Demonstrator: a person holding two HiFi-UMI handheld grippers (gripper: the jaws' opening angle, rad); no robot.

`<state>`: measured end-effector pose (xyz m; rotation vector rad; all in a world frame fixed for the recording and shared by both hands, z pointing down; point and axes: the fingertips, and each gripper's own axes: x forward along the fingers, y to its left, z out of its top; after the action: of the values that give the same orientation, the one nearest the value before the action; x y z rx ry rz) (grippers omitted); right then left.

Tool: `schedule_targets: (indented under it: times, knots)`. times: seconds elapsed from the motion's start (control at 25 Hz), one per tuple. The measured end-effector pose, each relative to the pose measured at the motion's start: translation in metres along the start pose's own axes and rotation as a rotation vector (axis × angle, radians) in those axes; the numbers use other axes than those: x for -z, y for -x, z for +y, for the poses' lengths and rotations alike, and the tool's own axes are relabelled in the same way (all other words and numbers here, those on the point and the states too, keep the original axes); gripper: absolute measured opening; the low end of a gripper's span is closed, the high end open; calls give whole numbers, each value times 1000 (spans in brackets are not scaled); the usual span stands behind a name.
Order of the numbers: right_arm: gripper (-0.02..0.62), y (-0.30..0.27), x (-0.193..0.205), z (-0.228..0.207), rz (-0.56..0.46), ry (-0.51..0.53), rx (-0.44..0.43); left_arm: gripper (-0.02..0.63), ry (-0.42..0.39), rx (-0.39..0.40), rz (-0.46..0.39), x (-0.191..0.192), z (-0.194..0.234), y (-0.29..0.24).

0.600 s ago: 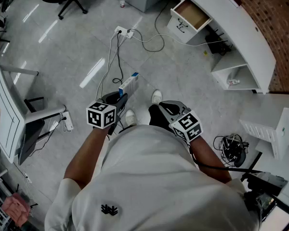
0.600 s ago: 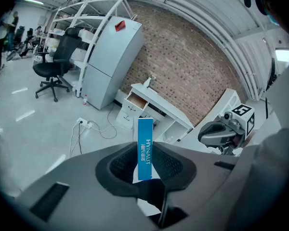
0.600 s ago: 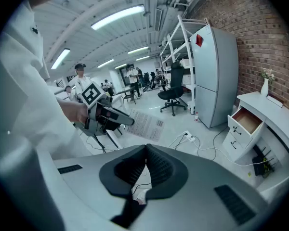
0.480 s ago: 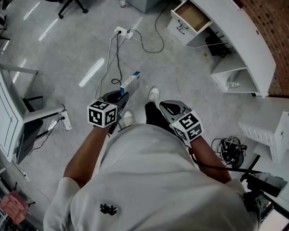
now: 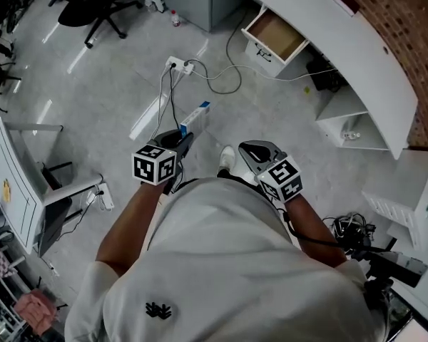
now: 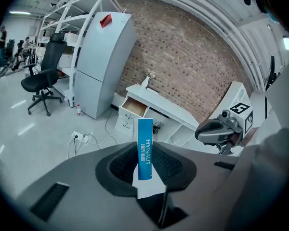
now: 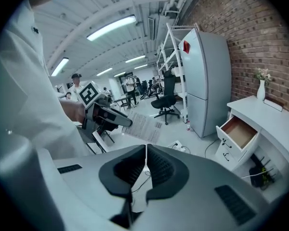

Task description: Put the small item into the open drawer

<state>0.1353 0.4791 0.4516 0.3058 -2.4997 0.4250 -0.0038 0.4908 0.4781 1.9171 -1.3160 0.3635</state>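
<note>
1. Over the grey floor a person stands with a gripper in each hand. The white-clad torso fills the lower head view and hides the legs and most of both arms.
2. Left gripper: jaws clamped on the small box, which is long, thin, blue and white. The box juts forward past the jaw tips. Its rear end is buried between the pads and out of sight.
3. Left gripper view: the box stands on edge between the jaws, its blue face reading HYNAUT. The smaller print below that is too fine to read.
4. Right gripper: jaws closed against each other with nothing between them, plain in the right gripper view.
5. Open drawer: pulled out of a white unit beneath the curved tabletop, ahead and to the right, well apart from the box. Its brown inside shows, but the rear part is cut off under the tabletop.
6. Power strip with trailing cables lies on the floor between the person and the drawer. The cable ends run out of sight behind the unit.
7. One shoe pokes out past the torso; the other cannot be made out.
</note>
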Motion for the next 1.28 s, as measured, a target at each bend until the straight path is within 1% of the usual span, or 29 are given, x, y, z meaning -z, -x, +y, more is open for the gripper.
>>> schedule_targets:
  times: [0.08,0.12,0.16,0.24,0.36,0.52,0.64,0.76,0.96,1.04,1.16,1.28]
  knots:
    - [34,8,-2,-34,-6,-2,8,98,-19,-5,1,-27,-6,-25]
    - [58,10,-1,-51,-5,-9,15,98,-25,-5,1,-38,-7,-37]
    - [101,10,1,-68,0,-19,23,98,-26,-5,1,-48,-7,-50]
    - [104,9,7,-95,13,-38,36,98,-19,-3,5,-63,-6,-71]
    - [104,5,9,-123,19,-72,35,98,-24,2,26,-82,-4,-101]
    - [100,-6,0,-161,18,-121,37,98,-49,20,60,-119,5,-144]
    - [85,-17,-14,-190,10,-152,62,98,-69,41,71,-149,24,-177]
    - [71,-25,-27,-225,16,-189,105,98,-85,62,84,-182,44,-214]
    - [57,-40,-70,-290,15,-237,199,98,-170,80,137,-245,81,-277]
    - [57,-49,-86,-315,14,-259,231,98,-189,101,158,-269,93,-303]
    - [57,-67,-110,-341,5,-301,273,98,-222,128,178,-300,113,-334]
    - [57,-82,-128,-361,-4,-316,309,98,-245,148,187,-325,131,-362]
